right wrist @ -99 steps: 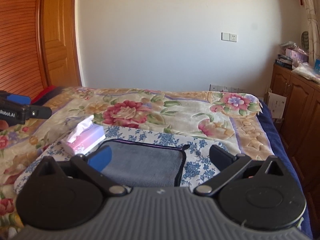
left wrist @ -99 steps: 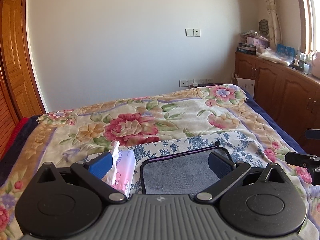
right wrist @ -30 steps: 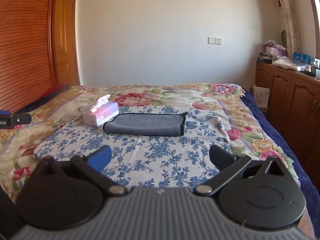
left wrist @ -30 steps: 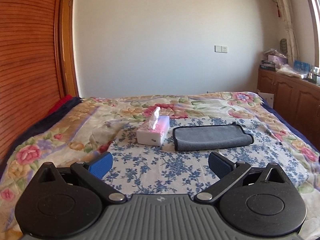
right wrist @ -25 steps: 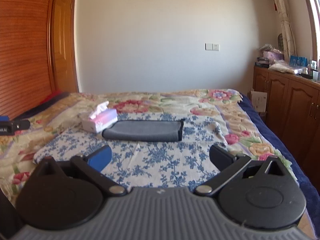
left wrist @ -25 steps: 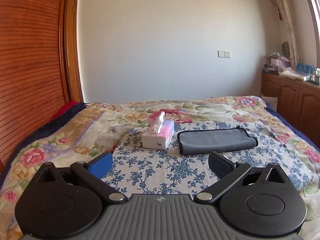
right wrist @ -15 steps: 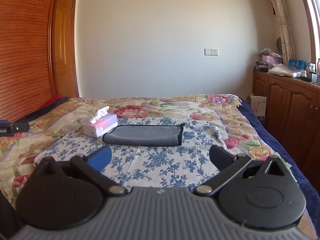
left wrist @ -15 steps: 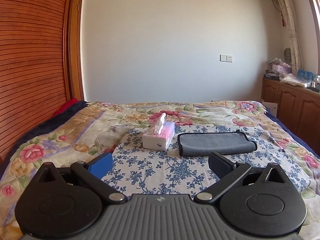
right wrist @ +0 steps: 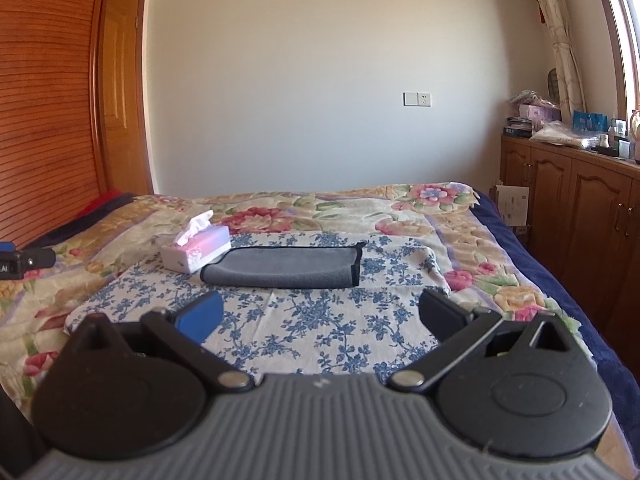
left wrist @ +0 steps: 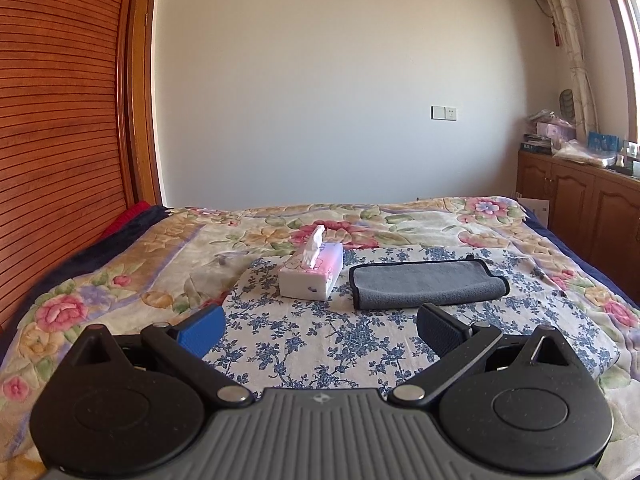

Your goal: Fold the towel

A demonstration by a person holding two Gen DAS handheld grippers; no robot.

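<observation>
Both grippers pulling back from the folded towel

The left gripper (left wrist: 318,326) and right gripper (right wrist: 320,312) are now hanging wide and empty, well back; the towel (left wrist: 428,282) is lying folded on the bed (left wrist: 540,236) beside the tissue box (left wrist: 312,274), suggesting folding is done.

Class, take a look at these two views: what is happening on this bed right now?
A person holds two handheld grippers over the bed. The left gripper and the right gripper are both open, empty and well back from everything. The grey towel with dark edging lies folded on the blue-flowered white cloth, beside the pink and white tissue box. Nothing is touching the towel, so the fold looks done.
</observation>
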